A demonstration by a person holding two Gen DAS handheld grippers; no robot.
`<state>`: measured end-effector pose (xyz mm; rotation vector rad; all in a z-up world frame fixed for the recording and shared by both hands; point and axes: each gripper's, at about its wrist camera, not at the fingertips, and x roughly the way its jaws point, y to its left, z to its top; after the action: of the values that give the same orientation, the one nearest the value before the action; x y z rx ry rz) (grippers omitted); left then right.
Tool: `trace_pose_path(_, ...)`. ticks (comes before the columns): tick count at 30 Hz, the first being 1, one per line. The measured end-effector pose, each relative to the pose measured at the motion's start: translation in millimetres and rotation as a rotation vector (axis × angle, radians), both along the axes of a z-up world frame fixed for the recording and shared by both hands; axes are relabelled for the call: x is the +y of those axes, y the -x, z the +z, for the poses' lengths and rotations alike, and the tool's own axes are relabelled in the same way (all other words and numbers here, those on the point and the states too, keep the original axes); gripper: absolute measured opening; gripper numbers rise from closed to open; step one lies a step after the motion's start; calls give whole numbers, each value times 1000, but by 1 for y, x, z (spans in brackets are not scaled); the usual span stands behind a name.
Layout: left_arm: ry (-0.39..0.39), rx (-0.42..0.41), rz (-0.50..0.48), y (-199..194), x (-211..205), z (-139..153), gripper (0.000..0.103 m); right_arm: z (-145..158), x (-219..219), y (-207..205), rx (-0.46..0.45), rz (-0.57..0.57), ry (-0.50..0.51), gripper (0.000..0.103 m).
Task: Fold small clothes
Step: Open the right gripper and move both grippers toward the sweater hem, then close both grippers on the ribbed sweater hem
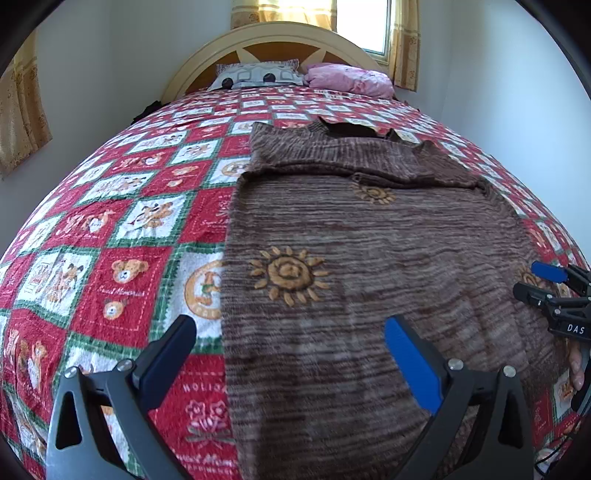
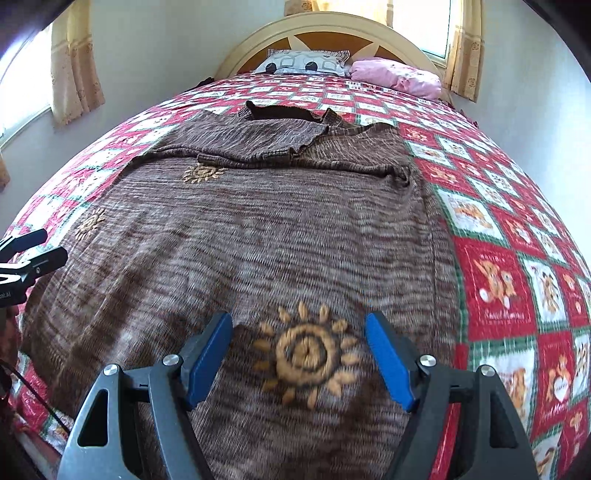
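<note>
Each claw has two dark grey plastic arms with triangular cut-outs and round silver screws at the joints. The fingers of the left claw (image 1: 290, 352) and the right claw (image 2: 298, 341) carry blue pads on the inner faces. In the left view, the right claw shows white letters "DAS". A thin black cable (image 2: 40, 400) runs beside the left claw.

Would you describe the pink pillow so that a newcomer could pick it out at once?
Start at the curved headboard of the bed. Two pillows lie below it; the pink pillow is the one nearer the window-side curtain. Its neighbour, the patterned pillow, is grey and white with dark spots.
</note>
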<state>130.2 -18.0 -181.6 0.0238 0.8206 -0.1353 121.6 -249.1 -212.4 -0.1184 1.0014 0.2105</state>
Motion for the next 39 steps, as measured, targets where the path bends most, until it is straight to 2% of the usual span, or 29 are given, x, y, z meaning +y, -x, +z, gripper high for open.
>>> trace_pose_path(4,-5,-8,-20,10,-5,6,103,4,-4,14,1,-12,-15,75)
trace_pose_path(10,-55,-9,-48,28,-8,6,103,15,-14,41,-18,-25,-29,75)
trace_pose_path(20,-55,10,-66,49,-11,6,103,24,-24,66,-27,-36,-43,75)
trace_pose_path(26,-63,29,-40,68,7,-2,103,22,-37,81,-16,-50,-50,75)
trace_pose_path(29,-37,53,-28,73,20,-10,103,19,-51,88,-11,-80,-52,75)
trace_pose_path(33,44,129,-41,74,28,-20,89,19,-69,91,-14,-134,-86,75)
trace_pose_path(36,48,127,-47,81,22,-21,86,18,-78,92,0,-156,-113,75)
trace_pose_path(38,58,131,-48,86,19,-20,80,17,-81,94,3,-158,-111,75)
trace_pose_path(39,63,133,-52,88,19,-20,73,15,-81,95,8,-157,-112,75)
